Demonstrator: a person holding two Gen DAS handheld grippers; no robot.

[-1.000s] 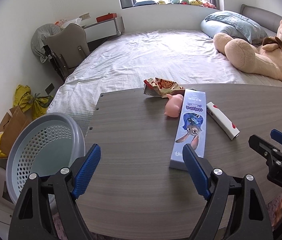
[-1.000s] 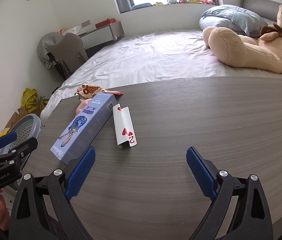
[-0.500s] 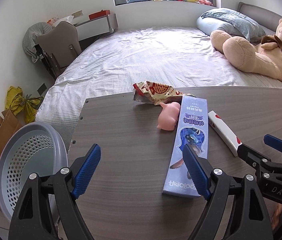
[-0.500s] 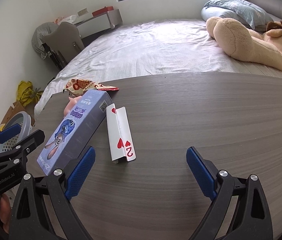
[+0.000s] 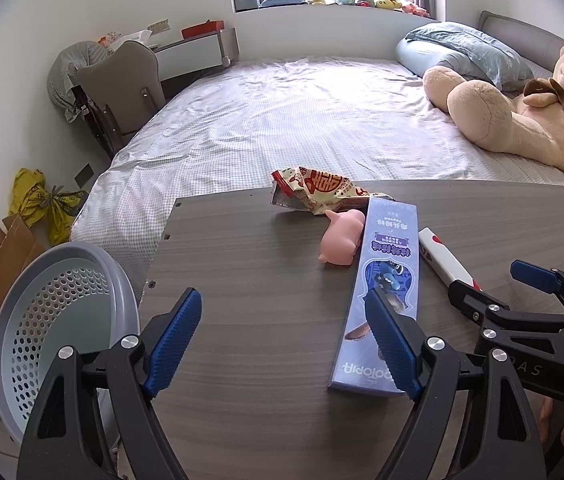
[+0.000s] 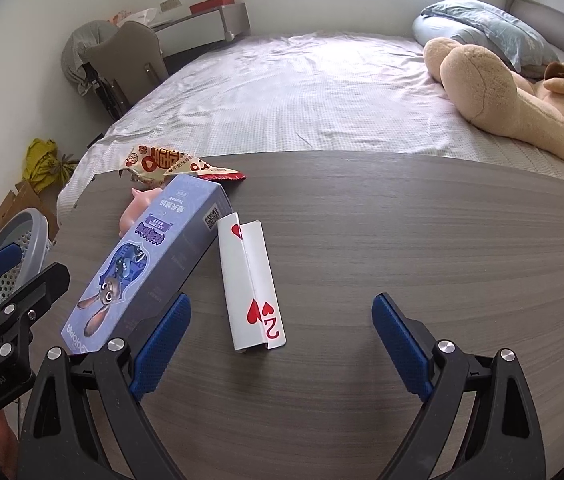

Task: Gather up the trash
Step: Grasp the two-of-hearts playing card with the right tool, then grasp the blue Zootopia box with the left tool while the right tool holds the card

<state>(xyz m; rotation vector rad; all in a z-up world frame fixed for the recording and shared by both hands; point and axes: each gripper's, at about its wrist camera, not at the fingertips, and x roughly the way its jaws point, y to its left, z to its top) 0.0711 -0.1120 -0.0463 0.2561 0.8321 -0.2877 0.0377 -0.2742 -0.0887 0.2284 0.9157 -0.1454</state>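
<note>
Right wrist view: right gripper jaws apart, closing slightly, now nearer the folded white two-of-hearts card on the grey wood-grain surface. Left gripper jaws apart; long lilac cartoon-rabbit box closer.

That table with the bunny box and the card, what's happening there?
A person is tidying up trash with a two-finger gripper in each hand. Both the left gripper and the right gripper are open and empty, hovering over the table. The bunny box, a folded playing card, a pink pig toy and a snack wrapper lie on it, none picked up yet. A grey basket waits beside the table.
</note>
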